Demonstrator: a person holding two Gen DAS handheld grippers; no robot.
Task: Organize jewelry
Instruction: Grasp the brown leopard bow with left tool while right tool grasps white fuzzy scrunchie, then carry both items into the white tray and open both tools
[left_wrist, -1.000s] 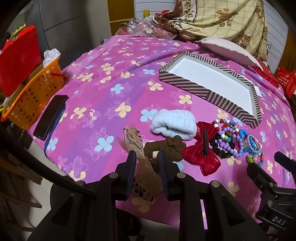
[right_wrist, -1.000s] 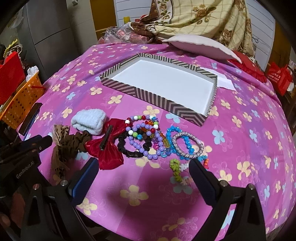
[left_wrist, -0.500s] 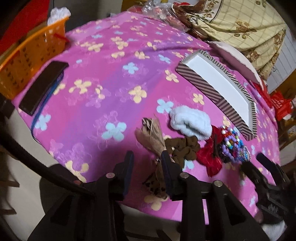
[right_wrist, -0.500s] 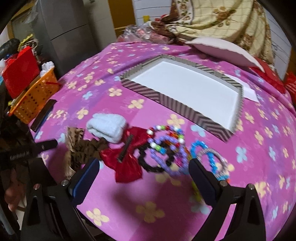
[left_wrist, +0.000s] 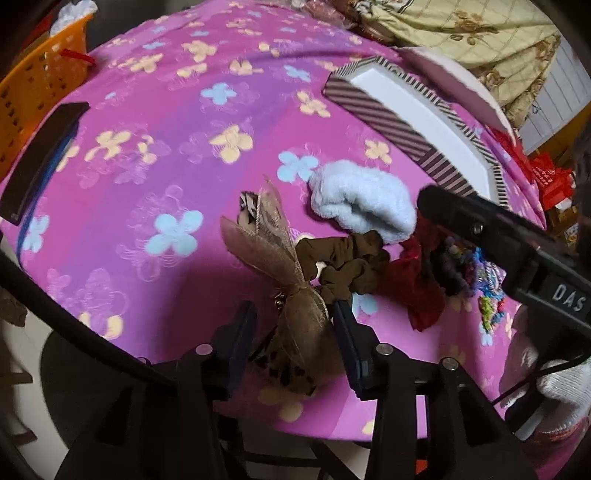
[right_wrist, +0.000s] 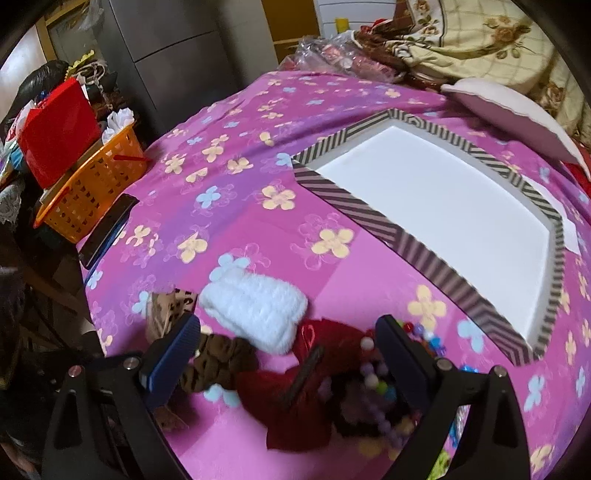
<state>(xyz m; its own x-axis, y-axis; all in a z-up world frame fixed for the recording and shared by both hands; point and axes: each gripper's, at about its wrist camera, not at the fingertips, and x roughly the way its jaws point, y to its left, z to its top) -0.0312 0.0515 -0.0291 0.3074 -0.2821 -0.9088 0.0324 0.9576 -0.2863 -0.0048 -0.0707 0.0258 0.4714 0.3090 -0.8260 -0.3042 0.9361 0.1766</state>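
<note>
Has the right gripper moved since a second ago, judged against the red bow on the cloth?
Yes. The right gripper has gone forward and left: its open fingers now straddle the red bow, where before they hung short of the beaded bracelets.

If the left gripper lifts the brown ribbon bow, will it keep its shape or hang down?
The brown ribbon bow looks sheer and thin, so it is probably very light and will likely droop. Its tails already bunch between the left gripper fingers, suggesting that it crushes easily.

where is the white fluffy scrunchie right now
In the right wrist view, the white fluffy scrunchie lies on the tablecloth, left of the striped tray, touching the red bow.
</note>
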